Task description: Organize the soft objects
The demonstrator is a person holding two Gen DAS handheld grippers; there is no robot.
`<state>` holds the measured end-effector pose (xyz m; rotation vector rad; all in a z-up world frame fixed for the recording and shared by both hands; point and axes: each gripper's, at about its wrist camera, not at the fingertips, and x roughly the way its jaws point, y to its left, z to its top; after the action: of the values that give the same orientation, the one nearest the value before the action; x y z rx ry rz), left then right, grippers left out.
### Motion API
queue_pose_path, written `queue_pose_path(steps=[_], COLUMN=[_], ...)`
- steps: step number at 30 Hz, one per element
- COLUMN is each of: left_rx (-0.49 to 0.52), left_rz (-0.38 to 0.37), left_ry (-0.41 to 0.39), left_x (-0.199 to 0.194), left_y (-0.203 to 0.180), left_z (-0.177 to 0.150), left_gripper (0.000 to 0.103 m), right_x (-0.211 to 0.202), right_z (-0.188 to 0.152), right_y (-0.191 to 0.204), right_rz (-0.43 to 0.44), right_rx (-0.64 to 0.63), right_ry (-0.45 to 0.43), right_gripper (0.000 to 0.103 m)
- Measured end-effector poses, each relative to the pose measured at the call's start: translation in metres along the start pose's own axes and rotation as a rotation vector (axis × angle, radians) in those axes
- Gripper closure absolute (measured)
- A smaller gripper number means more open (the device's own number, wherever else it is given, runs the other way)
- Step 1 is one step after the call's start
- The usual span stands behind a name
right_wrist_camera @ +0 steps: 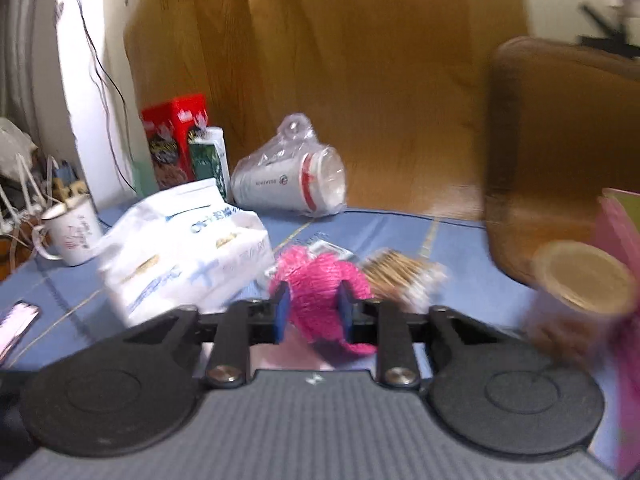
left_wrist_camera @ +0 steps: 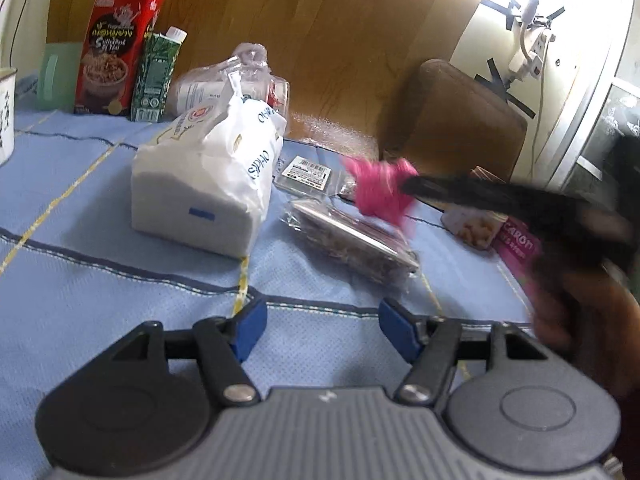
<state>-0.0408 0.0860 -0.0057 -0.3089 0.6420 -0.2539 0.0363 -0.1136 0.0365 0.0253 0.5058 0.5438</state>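
Observation:
My right gripper [right_wrist_camera: 314, 312] is shut on a pink knitted soft object [right_wrist_camera: 320, 280] and holds it above the blue tablecloth [right_wrist_camera: 392, 224]. In the left wrist view the same pink object [left_wrist_camera: 380, 190] hangs from the blurred right gripper [left_wrist_camera: 404, 188] at the right. My left gripper [left_wrist_camera: 322, 330] is open and empty, low over the cloth [left_wrist_camera: 80, 280]. A white soft tissue pack [left_wrist_camera: 204, 184] lies ahead of it to the left; it also shows in the right wrist view [right_wrist_camera: 180, 256].
A clear packet of brown snacks [left_wrist_camera: 352, 240], a barcode packet [left_wrist_camera: 308, 172] and a pink box [left_wrist_camera: 516, 248] lie on the cloth. A red cereal box [left_wrist_camera: 116, 48], green carton [left_wrist_camera: 156, 76] and bagged cups [right_wrist_camera: 292, 184] stand behind. A mug [right_wrist_camera: 72, 232] and a chair [left_wrist_camera: 460, 120] flank the table.

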Motion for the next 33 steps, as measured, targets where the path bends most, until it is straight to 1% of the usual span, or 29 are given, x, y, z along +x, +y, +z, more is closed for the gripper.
queue_pose_path(steps=[2, 5, 7, 8, 10, 12, 13, 14, 16, 17, 18, 20, 21, 22, 23, 24, 25, 27, 30, 33], left_rx=[-0.022, -0.027, 0.001, 0.017, 0.046, 0.057, 0.051, 0.040, 0.020, 0.012, 0.004, -0.043, -0.056, -0.059, -0.058, -0.057, -0.058, -0.055, -0.034, 0.010], left_rz=[-0.049, -0.141, -0.191, -0.203, -0.215, -0.211, -0.217, -0.219, -0.207, -0.169, -0.157, -0.167, -0.162, -0.147, -0.135, -0.131, -0.136, -0.156, -0.219, -0.294], left_ry=[0.026, 0.059, 0.078, 0.087, 0.100, 0.101, 0.096, 0.093, 0.085, 0.075, 0.072, 0.085, 0.083, 0.074, 0.068, 0.065, 0.064, 0.067, 0.100, 0.174], left_x=[0.000, 0.000, 0.004, 0.007, 0.011, 0.012, 0.012, 0.009, 0.003, 0.001, -0.001, -0.004, -0.006, -0.009, -0.011, -0.012, -0.012, -0.010, 0.001, 0.021], left_y=[-0.001, -0.017, -0.033, -0.042, -0.059, -0.072, -0.075, -0.076, -0.074, -0.071, -0.067, -0.055, -0.051, -0.048, -0.047, -0.047, -0.046, -0.049, -0.063, -0.088], left_z=[0.005, 0.010, 0.013, 0.013, 0.015, 0.015, 0.015, 0.015, 0.014, 0.014, 0.015, 0.016, 0.017, 0.017, 0.019, 0.020, 0.022, 0.026, 0.027, 0.022], left_gripper=[0.041, 0.041, 0.041, 0.040, 0.040, 0.040, 0.040, 0.040, 0.041, 0.042, 0.041, 0.041, 0.041, 0.041, 0.041, 0.041, 0.041, 0.041, 0.040, 0.038], right_x=[-0.040, -0.083, -0.102, -0.107, -0.108, -0.100, -0.093, -0.086, -0.069, -0.057, -0.043, -0.015, -0.003, 0.008, 0.012, 0.011, 0.005, -0.016, -0.062, -0.108], right_z=[-0.017, -0.049, -0.070, -0.076, -0.080, -0.072, -0.065, -0.059, -0.044, -0.037, -0.030, -0.020, -0.018, -0.017, -0.017, -0.017, -0.018, -0.022, -0.042, -0.070], right_y=[-0.012, -0.018, -0.016, -0.014, -0.013, -0.016, -0.018, -0.020, -0.024, -0.025, -0.026, -0.030, -0.035, -0.040, -0.042, -0.043, -0.044, -0.044, -0.039, -0.033], right_rz=[0.005, -0.017, -0.024, -0.035, -0.044, -0.040, -0.027, -0.012, 0.011, 0.028, 0.034, 0.030, 0.050, 0.075, 0.076, 0.078, 0.088, 0.097, 0.071, 0.024], right_rx=[0.001, -0.035, -0.079, -0.092, -0.098, -0.075, -0.054, -0.035, -0.013, -0.008, -0.008, 0.015, 0.052, 0.089, 0.098, 0.101, 0.120, 0.137, 0.090, 0.012], right_ry=[-0.004, 0.010, 0.027, 0.025, 0.011, -0.002, -0.018, -0.031, -0.054, -0.064, -0.056, 0.016, 0.044, 0.064, 0.067, 0.063, 0.067, 0.058, 0.028, 0.014], right_gripper=[0.098, 0.098, 0.097, 0.094, 0.094, 0.083, 0.072, 0.058, 0.045, 0.045, 0.045, 0.045, 0.045, 0.050, 0.057, 0.059, 0.062, 0.062, 0.062, 0.062])
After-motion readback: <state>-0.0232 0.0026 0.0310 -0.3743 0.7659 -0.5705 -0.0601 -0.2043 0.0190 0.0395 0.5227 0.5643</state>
